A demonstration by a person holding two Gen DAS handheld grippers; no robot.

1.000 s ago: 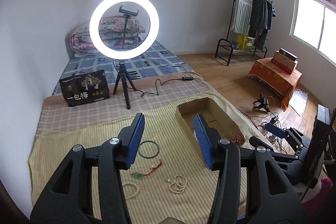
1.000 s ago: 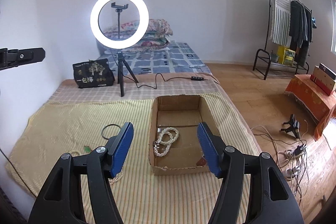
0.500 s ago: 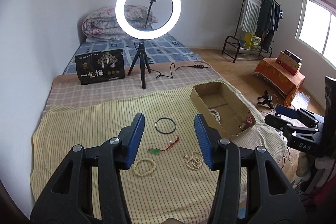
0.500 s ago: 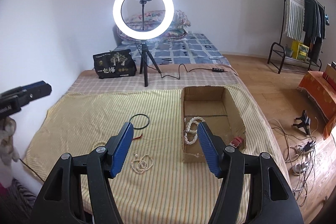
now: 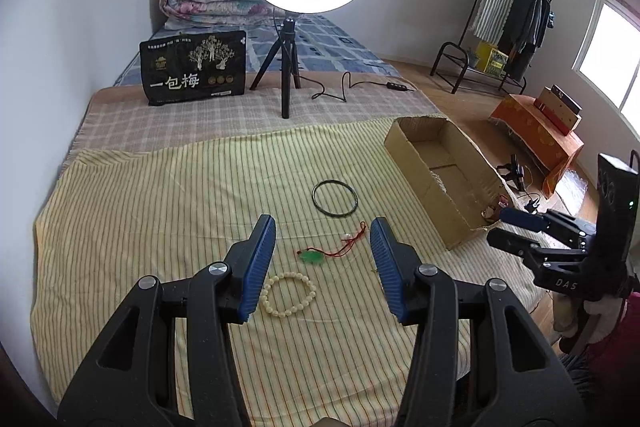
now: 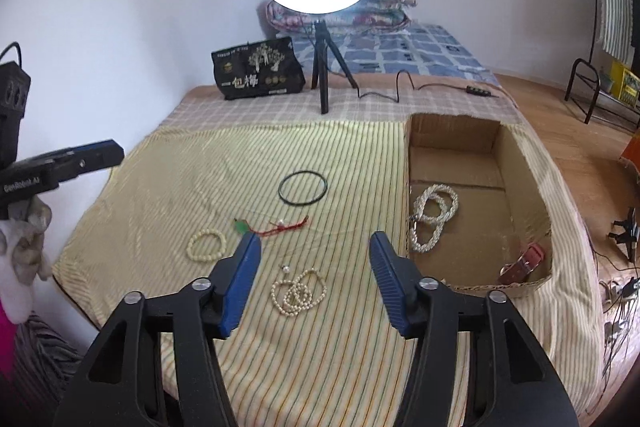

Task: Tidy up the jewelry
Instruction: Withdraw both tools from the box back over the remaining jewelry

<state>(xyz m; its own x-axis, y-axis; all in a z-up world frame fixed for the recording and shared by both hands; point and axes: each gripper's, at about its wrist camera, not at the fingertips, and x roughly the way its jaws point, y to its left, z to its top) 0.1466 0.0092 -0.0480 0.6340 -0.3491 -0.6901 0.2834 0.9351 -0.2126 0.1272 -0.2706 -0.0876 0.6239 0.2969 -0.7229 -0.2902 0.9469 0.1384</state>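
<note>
On the striped yellow cloth lie a black ring bangle (image 5: 334, 197) (image 6: 303, 188), a green pendant on red cord (image 5: 313, 257) (image 6: 241, 227), a cream bead bracelet (image 5: 289, 294) (image 6: 206, 245) and a pearl necklace (image 6: 299, 292). A cardboard box (image 6: 524, 183) (image 5: 414, 157) at the right holds a white bead necklace (image 6: 434, 217) and a red strap (image 6: 524, 263). My left gripper (image 5: 323, 263) is open and empty above the pendant and bracelet. My right gripper (image 6: 314, 277) is open and empty above the pearl necklace. Each gripper shows at the edge of the other's view.
A ring light on a tripod (image 5: 288, 67) (image 6: 320, 79) and a black bag (image 5: 194, 69) (image 6: 258, 73) stand behind the cloth, with a cable (image 5: 352, 85) beside them. The bed's edge drops to a wooden floor with cables on the right (image 6: 618, 291).
Both grippers have swung left and down toward the loose jewelry on the cloth. The right gripper has moved from over the box to over the pearl necklace. Both stay open.
</note>
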